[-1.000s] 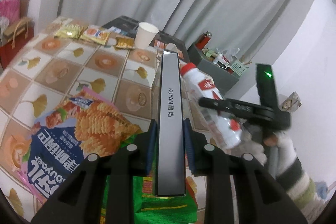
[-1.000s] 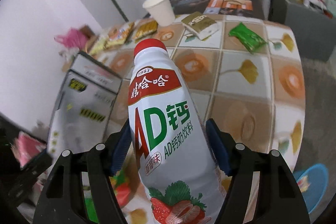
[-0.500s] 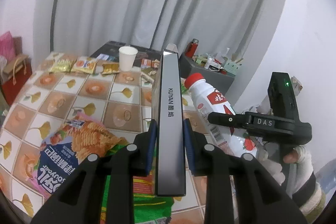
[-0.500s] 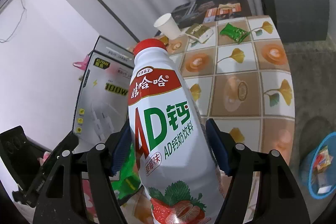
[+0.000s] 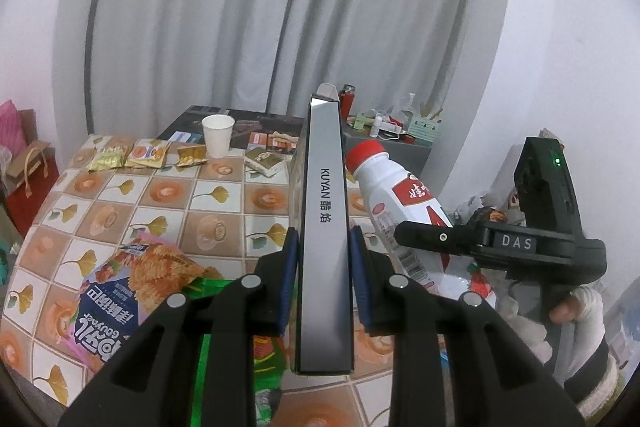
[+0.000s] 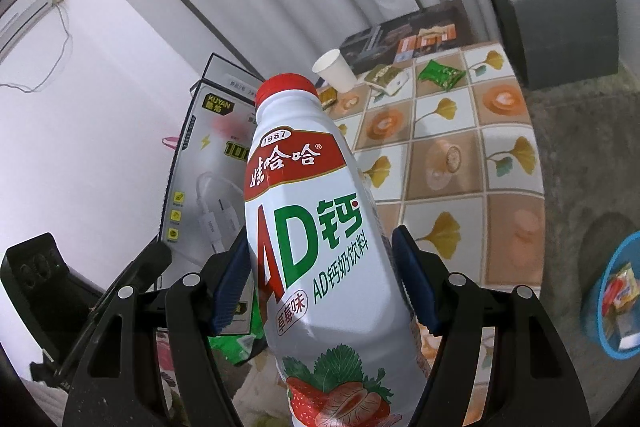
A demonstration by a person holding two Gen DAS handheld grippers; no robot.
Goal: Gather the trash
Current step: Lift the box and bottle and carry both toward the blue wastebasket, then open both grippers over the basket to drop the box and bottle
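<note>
My left gripper (image 5: pixel 323 267) is shut on a flat silver KUYAN box (image 5: pixel 326 227), held edge-on and upright above the tiled table (image 5: pixel 168 195). My right gripper (image 6: pixel 324 275) is shut on a white AD calcium milk bottle (image 6: pixel 312 227) with a red cap, held tilted above the table's right side. The bottle (image 5: pixel 392 195) and the right gripper body (image 5: pixel 500 247) show in the left wrist view, just right of the box. The box (image 6: pixel 208 179) shows in the right wrist view, left of the bottle.
A snack bag (image 5: pixel 132 287) and a green wrapper (image 5: pixel 224 327) lie under the left gripper. A paper cup (image 5: pixel 218 135) and small snack packets (image 5: pixel 148 155) sit at the table's far edge. A blue bin (image 6: pixel 616 299) with trash stands on the floor at right. A grey cabinet (image 6: pixel 560 23) stands beyond.
Both grippers have risen and pulled back from the table with their loads; the table looks smaller and lower, and the blue bin has come further into the right wrist view.
</note>
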